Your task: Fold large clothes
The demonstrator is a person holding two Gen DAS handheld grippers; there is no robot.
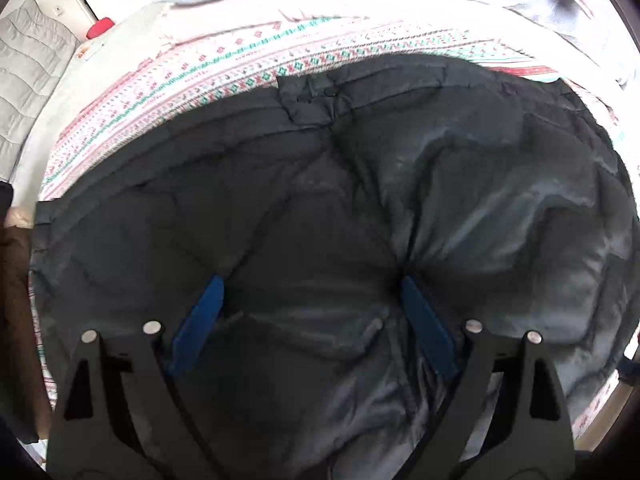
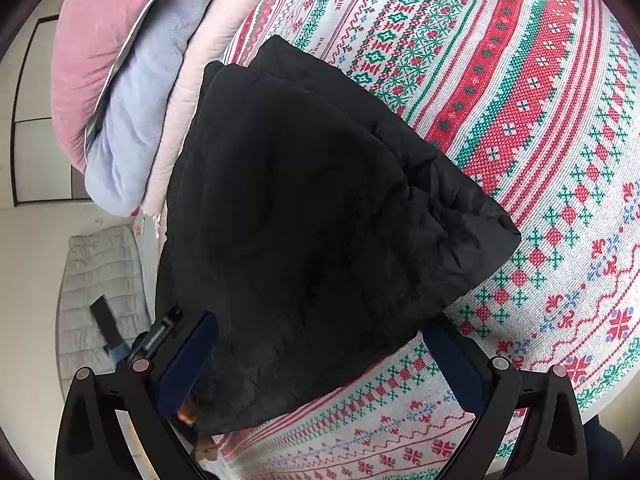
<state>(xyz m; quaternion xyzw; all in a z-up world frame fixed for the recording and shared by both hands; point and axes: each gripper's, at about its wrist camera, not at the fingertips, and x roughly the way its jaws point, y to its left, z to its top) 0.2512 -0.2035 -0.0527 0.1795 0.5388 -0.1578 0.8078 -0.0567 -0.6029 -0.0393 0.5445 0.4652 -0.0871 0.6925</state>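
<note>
Black quilted jacket (image 2: 312,216) folded, lying on the patterned bedspread (image 2: 520,140), near the pink pillow (image 2: 100,52) and blue blanket (image 2: 132,120). Left gripper (image 1: 310,288) spread wide, blue pads (image 1: 200,320) over puffy jacket fabric, not pinching. Right gripper (image 2: 320,332) spread wide too, straddling the jacket's near corner, nothing clamped.

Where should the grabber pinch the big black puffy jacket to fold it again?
Probably the pointed corner of the black puffy jacket that sticks out over the patterned bedspread. It lies thin and flat with bare cover around it, so the right gripper could come in from the bedspread side, pinching across the edge.
</note>
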